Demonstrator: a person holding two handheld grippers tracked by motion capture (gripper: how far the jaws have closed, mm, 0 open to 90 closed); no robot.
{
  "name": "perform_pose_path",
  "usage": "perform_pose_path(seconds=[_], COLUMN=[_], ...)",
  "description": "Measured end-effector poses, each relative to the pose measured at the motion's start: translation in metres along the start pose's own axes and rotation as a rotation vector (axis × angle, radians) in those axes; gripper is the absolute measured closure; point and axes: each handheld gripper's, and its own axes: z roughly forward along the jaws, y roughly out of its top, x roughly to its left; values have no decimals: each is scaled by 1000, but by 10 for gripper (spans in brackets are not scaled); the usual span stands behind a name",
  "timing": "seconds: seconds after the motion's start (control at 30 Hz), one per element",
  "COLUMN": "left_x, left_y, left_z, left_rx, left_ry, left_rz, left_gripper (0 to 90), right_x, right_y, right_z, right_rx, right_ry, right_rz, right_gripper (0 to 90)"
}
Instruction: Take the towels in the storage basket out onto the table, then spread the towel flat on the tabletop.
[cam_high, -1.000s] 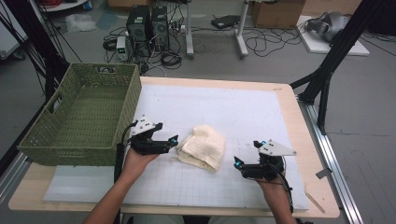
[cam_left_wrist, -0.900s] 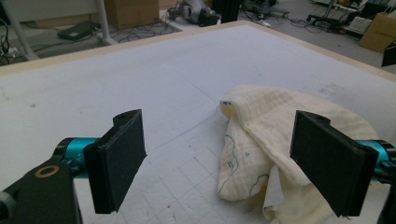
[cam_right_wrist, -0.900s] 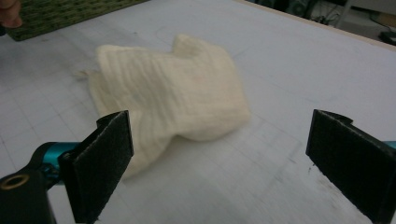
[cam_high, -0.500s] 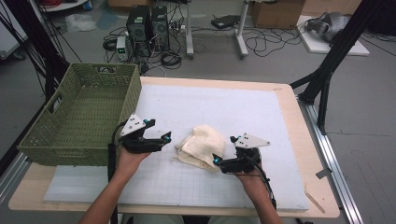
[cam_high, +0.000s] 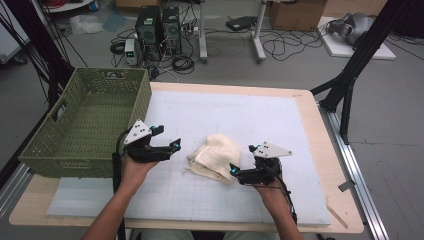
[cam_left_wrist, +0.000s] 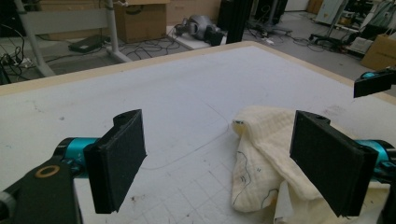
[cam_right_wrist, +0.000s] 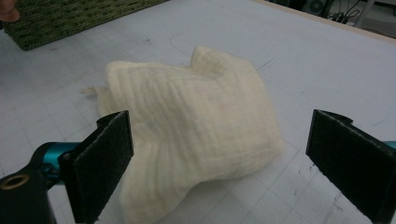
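Note:
A crumpled cream cloth (cam_high: 216, 156) lies in a heap on the white mat (cam_high: 240, 115) near the table's middle. My left gripper (cam_high: 174, 146) hovers just left of the cloth, open and apart from it. In the left gripper view the cloth (cam_left_wrist: 264, 149) sits ahead and to the right, partly behind the right jaw of the left gripper (cam_left_wrist: 222, 161). My right gripper (cam_high: 234, 172) is at the cloth's near right corner, open. In the right gripper view the cloth (cam_right_wrist: 196, 121) lies between and just beyond the wide-apart jaws of the right gripper (cam_right_wrist: 229, 163).
A green woven basket (cam_high: 85, 150) stands at the table's left edge, close behind my left hand; its wall (cam_right_wrist: 70, 18) shows far off in the right gripper view. The mat stretches bare behind the cloth. Cables, computer towers and stands are on the floor beyond.
My right gripper has moved left across the mat up to the cloth's right corner. The left gripper has drifted slightly left, away from the cloth. The cloth has not moved.

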Motion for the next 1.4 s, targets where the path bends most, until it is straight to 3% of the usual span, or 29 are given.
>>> perform_pose_path(seconds=[0.4,0.73,0.8,0.87,0.9,0.93,1.07,1.13,1.2,1.3,1.4], left_x=[1,2,3,3,3,3,4,4,4,4,6], left_y=[-1,-2,-3,-5,-5,-5,-8,-8,-8,-9,-9], left_z=[2,3,4,6,6,6,8,8,8,8,7], left_rx=[7,32,43,48,48,55,62,63,66,65,63], left_ry=[8,24,27,27,27,27,26,28,28,31,35], left_rz=[-7,-8,-7,-14,-14,-16,-24,-24,-23,-27,-34], left_gripper=[186,193,193,194,194,194,196,199,202,205,206], right_x=[0,18,22,27,27,30,30,30,28,26,21], right_y=[8,9,9,8,8,6,5,4,5,9,10], right_z=[0,22,26,36,36,43,51,54,53,45,39], right_rx=[5,58,81,118,118,148,163,181,176,137,135], right_ry=[3,41,72,96,96,95,103,113,112,112,104], right_rz=[-21,-62,-91,-106,-106,-131,-133,-149,-157,-147,-140], right_gripper=[66,72,258,348,348,422,521,730,875,895,895])
